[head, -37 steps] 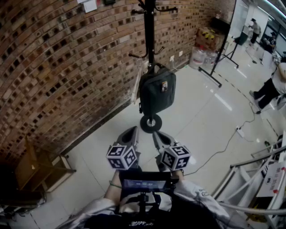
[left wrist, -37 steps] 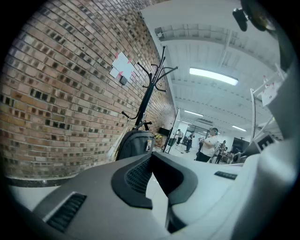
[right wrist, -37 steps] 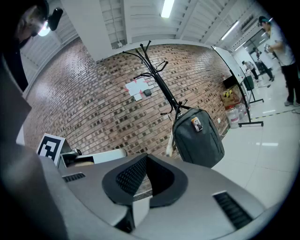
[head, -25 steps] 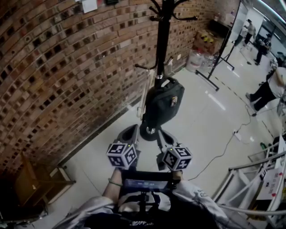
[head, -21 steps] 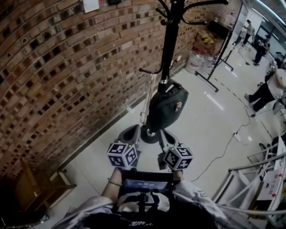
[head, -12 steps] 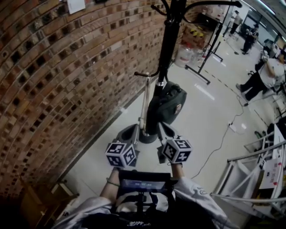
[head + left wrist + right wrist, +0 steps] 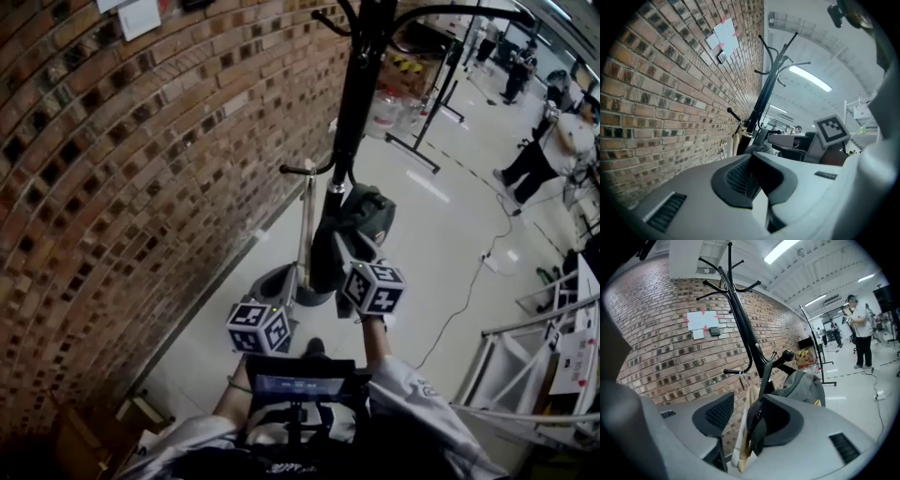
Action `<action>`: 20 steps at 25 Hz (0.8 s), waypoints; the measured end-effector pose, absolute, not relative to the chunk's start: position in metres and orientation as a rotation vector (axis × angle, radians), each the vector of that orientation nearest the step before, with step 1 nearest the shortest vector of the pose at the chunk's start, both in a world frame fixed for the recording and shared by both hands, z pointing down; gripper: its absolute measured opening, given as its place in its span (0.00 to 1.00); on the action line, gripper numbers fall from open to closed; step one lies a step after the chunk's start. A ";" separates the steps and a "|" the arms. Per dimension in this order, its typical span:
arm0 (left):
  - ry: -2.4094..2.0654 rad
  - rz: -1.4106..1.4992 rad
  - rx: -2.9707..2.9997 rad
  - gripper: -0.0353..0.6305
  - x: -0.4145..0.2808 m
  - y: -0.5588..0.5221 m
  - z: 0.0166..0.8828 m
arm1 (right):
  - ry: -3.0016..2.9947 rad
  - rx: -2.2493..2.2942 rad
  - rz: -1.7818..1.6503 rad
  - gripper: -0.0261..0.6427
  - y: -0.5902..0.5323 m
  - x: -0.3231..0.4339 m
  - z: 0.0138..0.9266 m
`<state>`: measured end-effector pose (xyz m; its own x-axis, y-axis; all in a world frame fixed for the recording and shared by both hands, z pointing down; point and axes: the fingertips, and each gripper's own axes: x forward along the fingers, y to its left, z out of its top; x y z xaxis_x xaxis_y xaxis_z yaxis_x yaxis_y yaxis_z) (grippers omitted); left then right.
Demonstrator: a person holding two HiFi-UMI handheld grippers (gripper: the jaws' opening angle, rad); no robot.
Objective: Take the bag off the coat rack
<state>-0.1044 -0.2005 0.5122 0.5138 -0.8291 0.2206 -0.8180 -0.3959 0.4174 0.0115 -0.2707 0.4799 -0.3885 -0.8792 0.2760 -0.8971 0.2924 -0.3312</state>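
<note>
One bag (image 7: 364, 217) hangs long-axis vertical (on coat rack (image 7: 354, 94)).

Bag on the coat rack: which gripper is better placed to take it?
Right. The right gripper is at the bag, jaws opening, strap between them; the left gripper sits farther back, shut.

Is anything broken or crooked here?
Not really. The bag just hangs by its strap from a low peg on the coat rack, slumping a little to one side. Nothing looks broken or spilled.

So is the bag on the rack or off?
On. Its strap runs up to a hook on the rack, and the bag hangs below.
</note>
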 end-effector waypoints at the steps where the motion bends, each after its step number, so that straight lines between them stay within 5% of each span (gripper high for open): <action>1: -1.352 -0.029 2.286 0.06 -0.106 -0.204 0.512 | -2.481 1.725 0.672 0.32 -0.279 0.012 0.479; 17: -1.471 -0.086 2.286 0.06 -0.130 -0.250 0.493 | -2.344 1.764 0.679 0.32 -0.357 0.026 0.479; 20: -1.489 -0.093 2.277 0.06 -0.133 -0.255 0.491 | -2.314 1.761 0.647 0.21 -0.360 0.027 0.481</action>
<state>-0.1326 -0.2546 0.4915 0.4254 -0.8892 0.1682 -0.8613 -0.3408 0.3769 0.0268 -0.3601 0.4812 -0.2922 -0.8771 0.3811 -0.9476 0.2117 -0.2394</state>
